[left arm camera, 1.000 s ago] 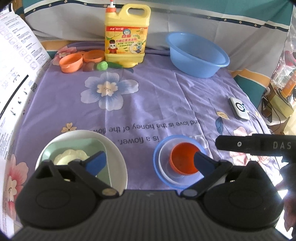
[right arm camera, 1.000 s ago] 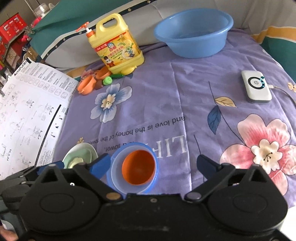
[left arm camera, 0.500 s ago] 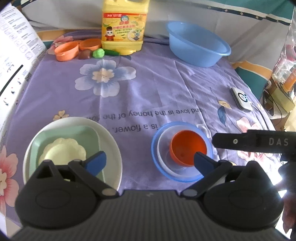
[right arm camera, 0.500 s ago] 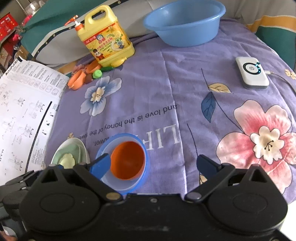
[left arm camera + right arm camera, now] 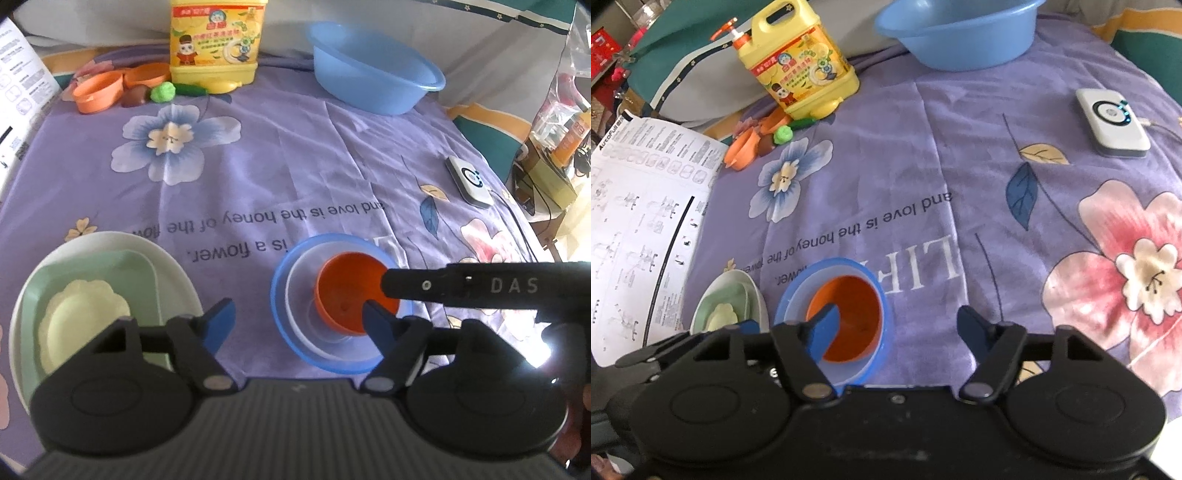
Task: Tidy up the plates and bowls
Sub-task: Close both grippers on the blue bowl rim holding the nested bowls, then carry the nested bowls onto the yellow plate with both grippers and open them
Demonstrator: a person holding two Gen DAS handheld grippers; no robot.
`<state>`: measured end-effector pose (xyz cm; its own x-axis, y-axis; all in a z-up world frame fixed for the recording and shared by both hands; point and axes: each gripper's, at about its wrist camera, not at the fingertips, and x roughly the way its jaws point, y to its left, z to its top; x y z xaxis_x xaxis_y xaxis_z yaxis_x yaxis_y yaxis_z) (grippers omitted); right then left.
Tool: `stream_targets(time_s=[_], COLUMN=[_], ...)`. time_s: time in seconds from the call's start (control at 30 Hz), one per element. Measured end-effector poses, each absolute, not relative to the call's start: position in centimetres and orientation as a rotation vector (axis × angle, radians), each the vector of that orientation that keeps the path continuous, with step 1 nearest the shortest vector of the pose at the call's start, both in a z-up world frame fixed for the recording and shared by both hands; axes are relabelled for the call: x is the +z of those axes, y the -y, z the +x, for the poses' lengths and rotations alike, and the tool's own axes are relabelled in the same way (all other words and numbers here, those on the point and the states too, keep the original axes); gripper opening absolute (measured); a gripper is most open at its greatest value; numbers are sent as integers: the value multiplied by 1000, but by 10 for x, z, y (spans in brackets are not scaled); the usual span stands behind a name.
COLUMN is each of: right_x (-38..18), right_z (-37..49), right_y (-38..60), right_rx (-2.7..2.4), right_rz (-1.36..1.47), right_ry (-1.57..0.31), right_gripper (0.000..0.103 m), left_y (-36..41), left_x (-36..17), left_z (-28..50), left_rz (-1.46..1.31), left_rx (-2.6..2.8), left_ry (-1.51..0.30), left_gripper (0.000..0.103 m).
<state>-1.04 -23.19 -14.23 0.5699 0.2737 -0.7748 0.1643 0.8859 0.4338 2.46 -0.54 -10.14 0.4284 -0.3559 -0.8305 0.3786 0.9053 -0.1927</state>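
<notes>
A white round plate (image 5: pixel 110 240) holds a green square plate (image 5: pixel 140 273) and a cream flower-shaped dish (image 5: pixel 81 314). To its right, a blue bowl (image 5: pixel 280 288) holds a pale bowl and an orange bowl (image 5: pixel 347 280). My left gripper (image 5: pixel 299 319) hangs low over the gap between the two stacks, its jaws closing with no pad pressing on anything. My right gripper (image 5: pixel 897 325) straddles the right walls of the nested bowls, one fingertip inside the orange bowl (image 5: pixel 857 314) and the other over the cloth. Its jaws are closing too, clear of the walls.
At the back of the purple flowered cloth stand a yellow detergent bottle (image 5: pixel 214 40) and a blue basin (image 5: pixel 373 81). Small orange cups and toy food (image 5: pixel 99 88) lie left of the bottle. A white device (image 5: pixel 1112 122) lies right, a printed sheet (image 5: pixel 635 229) left.
Both grippers have sunk closer to the dishes, and both pairs of jaws have narrowed. The right gripper's finger now reaches over the orange bowl in the left wrist view.
</notes>
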Motion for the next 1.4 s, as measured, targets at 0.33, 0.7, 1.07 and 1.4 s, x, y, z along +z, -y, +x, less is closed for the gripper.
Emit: stream_targets(time_s=[0.33,0.7,1.07,1.4], right_x=[-154,-158,-152,-120], right_z=[0,6,11,26], right_y=[223,211,207,174], right_rx=[101,93,91,158], right_rz=[490,439,405,332], right_ry=[-1008,-1018,-1044,-1022], right_gripper=[41,16,16,16], left_y=[9,10,9,-25], left_x=[-113,-119,-108,-77], left_z=[31,33,33,35], left_rz=[-2,-17,-6,-33], left_rx=[-490,-468,-446,-378], left_ry=[-1072,-1092,-1096,-1038], left_gripper=[45,32,30,30])
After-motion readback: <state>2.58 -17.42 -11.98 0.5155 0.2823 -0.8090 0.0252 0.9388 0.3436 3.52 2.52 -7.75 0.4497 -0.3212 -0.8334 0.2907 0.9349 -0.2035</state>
